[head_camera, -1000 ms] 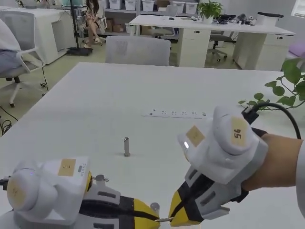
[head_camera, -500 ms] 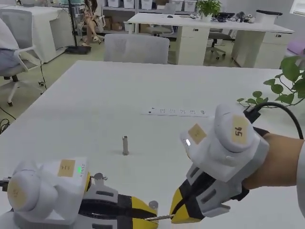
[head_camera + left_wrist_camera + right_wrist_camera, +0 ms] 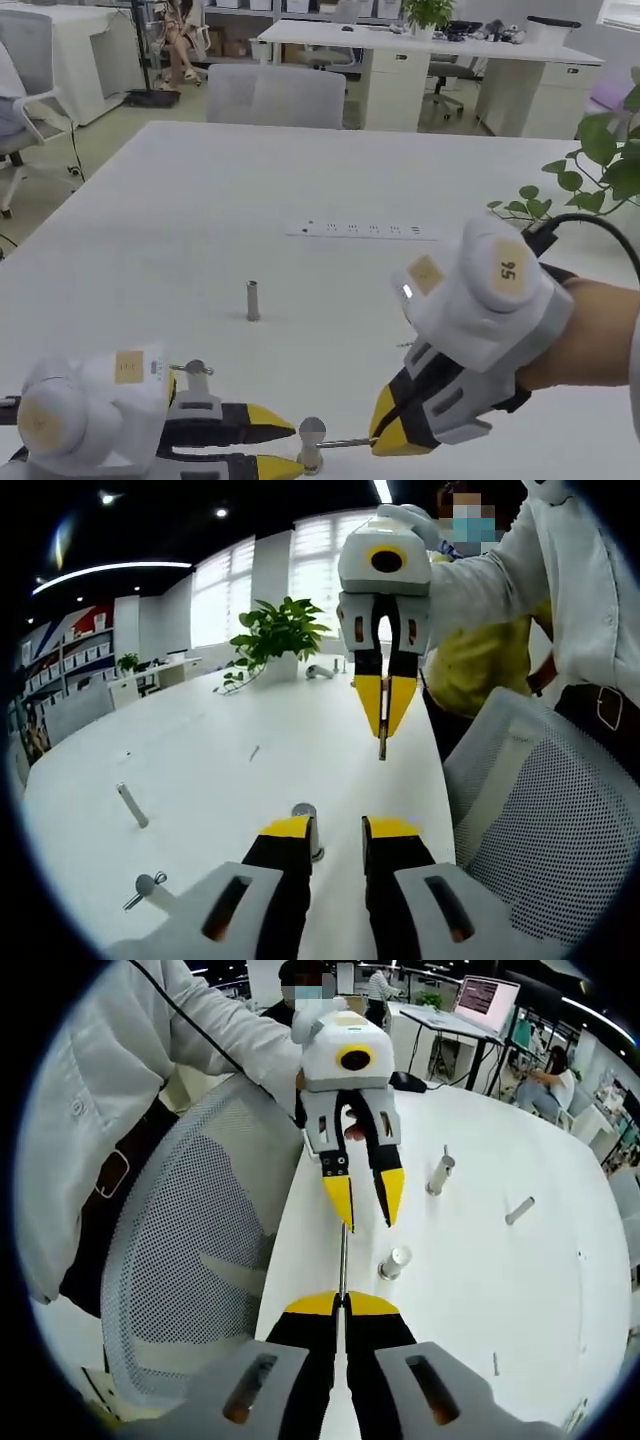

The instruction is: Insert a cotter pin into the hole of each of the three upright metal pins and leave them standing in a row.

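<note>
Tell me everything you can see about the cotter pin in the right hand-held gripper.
The cotter pin is a thin, straight, silvery metal wire. The right hand-held gripper is shut on one end; the rest sticks out forward past its yellow tips. The free end points toward the open left hand-held gripper and sits beside the nearest upright metal pin, apart from it, not in its hole.

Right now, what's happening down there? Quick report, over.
Left gripper open, tips beside the near metal pin. Right gripper shut on a cotter pin, tip close to that pin, not in. Nothing between them.
</note>
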A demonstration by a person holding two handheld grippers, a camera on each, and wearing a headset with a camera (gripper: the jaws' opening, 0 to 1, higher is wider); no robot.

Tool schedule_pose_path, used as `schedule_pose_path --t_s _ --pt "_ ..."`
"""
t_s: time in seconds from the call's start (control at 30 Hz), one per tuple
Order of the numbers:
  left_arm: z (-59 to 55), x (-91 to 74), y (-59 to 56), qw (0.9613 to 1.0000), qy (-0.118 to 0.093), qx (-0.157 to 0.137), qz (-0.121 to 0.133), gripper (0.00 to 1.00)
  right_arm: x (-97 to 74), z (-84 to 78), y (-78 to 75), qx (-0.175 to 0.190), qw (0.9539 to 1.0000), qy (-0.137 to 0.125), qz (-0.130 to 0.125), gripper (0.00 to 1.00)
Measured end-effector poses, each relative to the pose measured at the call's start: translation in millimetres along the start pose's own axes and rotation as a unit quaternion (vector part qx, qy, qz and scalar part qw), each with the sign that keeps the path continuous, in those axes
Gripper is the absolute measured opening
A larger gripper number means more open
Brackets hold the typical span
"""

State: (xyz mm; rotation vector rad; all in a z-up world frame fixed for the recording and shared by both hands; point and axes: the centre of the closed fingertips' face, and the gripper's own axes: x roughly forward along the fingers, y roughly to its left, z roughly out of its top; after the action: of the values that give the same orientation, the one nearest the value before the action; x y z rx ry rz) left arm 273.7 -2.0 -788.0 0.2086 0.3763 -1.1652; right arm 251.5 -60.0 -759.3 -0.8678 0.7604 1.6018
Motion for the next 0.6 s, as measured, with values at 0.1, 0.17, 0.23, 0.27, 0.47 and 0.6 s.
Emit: schedule_pose_path --t_s 0.1,0.17,0.23,0.27,0.47,0.6 --pt "-8.4 4.0 6.7 0.9998 0.006 -0.002 0.016 0.19 -0.7 -2.5 -0.8 0.005 1.0 0.0 -0.002 0.02" --pt "-11.5 6.8 9.9 0.9997 0.007 -0.005 0.024 0.2 -1.0 -4.0 -1.5 0.008 1.0 0.0 -0.003 0.02" --pt "-15.4 10.0 10.9 0.9996 0.01 -0.01 0.025 0.21 -1.5 -5.5 -2.9 0.01 0.9999 0.0 -0.005 0.02" --pt "-17.5 11.2 11.4 0.9995 0.013 -0.009 0.028 0.21 -1.7 -6.0 -3.5 0.012 0.9999 0.0 -0.005 0.02" --pt "-24.9 19.2 23.9 0.9985 0.018 -0.015 0.049 0.21 -3.1 -10.1 -6.7 0.02 0.9998 0.001 -0.009 0.02" --pt "-27.7 24.7 29.7 0.998 0.016 -0.024 0.057 0.21 -3.9 -12.5 -7.2 0.025 0.9996 0.0 -0.011 0.02"
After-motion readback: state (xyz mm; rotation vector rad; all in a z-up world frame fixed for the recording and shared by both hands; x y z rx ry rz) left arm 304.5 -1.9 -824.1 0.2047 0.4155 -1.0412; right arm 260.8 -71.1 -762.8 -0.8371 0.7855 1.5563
